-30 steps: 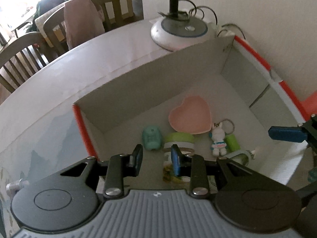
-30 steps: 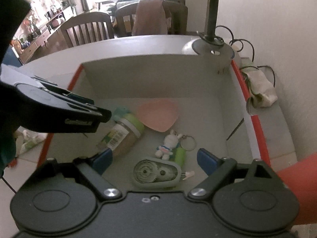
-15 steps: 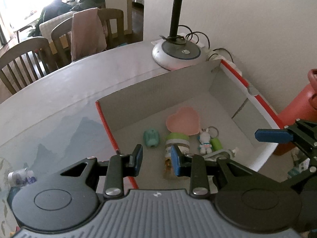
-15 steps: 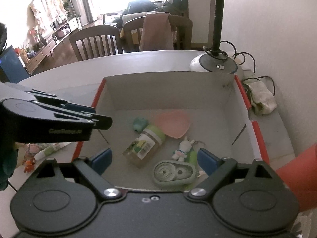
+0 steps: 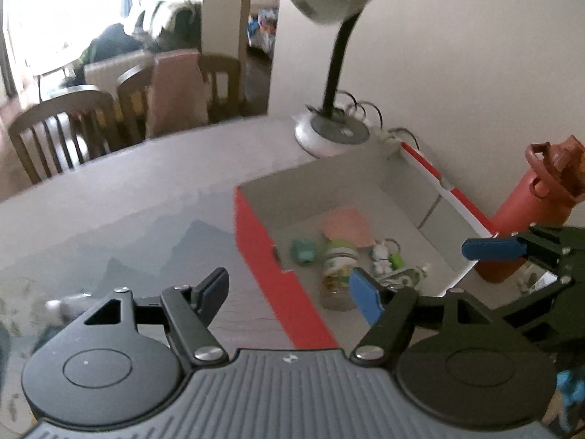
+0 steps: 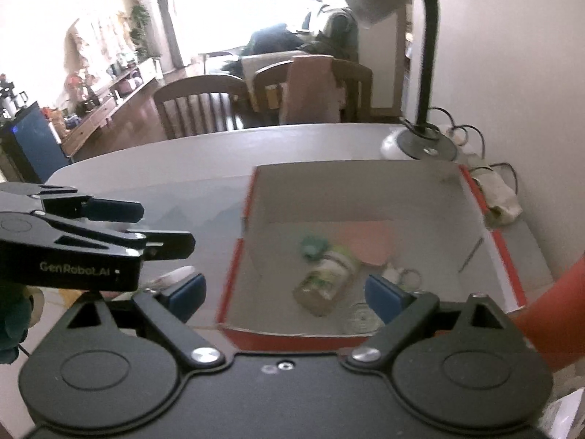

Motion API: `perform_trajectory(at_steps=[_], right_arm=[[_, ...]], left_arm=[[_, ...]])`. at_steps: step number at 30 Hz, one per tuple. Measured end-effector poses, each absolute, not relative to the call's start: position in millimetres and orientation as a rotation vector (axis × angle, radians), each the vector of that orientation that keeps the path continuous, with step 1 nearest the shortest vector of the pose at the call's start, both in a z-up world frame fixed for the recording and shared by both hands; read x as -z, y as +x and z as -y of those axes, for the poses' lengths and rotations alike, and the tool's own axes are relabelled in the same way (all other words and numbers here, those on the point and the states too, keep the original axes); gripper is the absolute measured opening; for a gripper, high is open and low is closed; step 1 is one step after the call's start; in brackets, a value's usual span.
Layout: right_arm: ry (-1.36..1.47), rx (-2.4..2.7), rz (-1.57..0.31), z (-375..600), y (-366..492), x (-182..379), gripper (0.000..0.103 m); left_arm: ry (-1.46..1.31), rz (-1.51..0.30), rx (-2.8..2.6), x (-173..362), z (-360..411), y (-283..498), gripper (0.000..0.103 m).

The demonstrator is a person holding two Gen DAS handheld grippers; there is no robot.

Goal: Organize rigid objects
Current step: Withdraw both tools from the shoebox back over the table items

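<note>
Both tongs hang above the grey tabletop (image 5: 153, 183), holding nothing. The left tongs (image 5: 289, 289) are opening with nothing between their jaws; the right tongs (image 6: 283, 289) stand wide. Inside the red-edged cardboard box (image 6: 237, 267) lie a green-capped glass jar (image 6: 323, 281) on its side, a pink heart-shaped dish (image 6: 369, 243) and a small teal toy (image 6: 310, 247).

— What sort of place was it?
— A home's dining area. Ahead of the grippers, past the table (image 6: 292, 139), stood wooden chairs (image 6: 204, 106), one draped with a cloth (image 6: 310, 87).
— Anything else?
— A sideboard (image 6: 106, 106) with houseplants (image 6: 140, 27) far left, a lamp (image 5: 329, 128) ahead right.
</note>
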State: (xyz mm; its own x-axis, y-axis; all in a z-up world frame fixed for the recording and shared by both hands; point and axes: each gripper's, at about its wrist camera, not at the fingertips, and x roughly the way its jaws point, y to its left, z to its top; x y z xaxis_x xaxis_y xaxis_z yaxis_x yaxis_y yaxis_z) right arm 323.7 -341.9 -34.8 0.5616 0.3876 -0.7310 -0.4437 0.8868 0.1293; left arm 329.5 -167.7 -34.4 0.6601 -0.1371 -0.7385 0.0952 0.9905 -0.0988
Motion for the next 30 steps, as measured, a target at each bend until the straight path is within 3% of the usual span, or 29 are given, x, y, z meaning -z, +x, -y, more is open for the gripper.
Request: perform_trajectory(at_steps=[12,15,30], right_arm=[[-0.046,-0.595,-0.795,277.9,269.0,29.6,0.097],[-0.043,-0.617,-0.799,259.4,260.9,32.4,0.097],[-0.052,-0.623,-0.858,191.1,238.2,56.4,0.097]], left_arm=[[-0.098,-0.792,0.095,23.7,88.3,246.9,0.073],[-0.118,-0.78,0.075,24.7,64.4,228.6,0.08],[-0.181,-0.775,0.033,51.9,-30.1,172.6,0.084]])
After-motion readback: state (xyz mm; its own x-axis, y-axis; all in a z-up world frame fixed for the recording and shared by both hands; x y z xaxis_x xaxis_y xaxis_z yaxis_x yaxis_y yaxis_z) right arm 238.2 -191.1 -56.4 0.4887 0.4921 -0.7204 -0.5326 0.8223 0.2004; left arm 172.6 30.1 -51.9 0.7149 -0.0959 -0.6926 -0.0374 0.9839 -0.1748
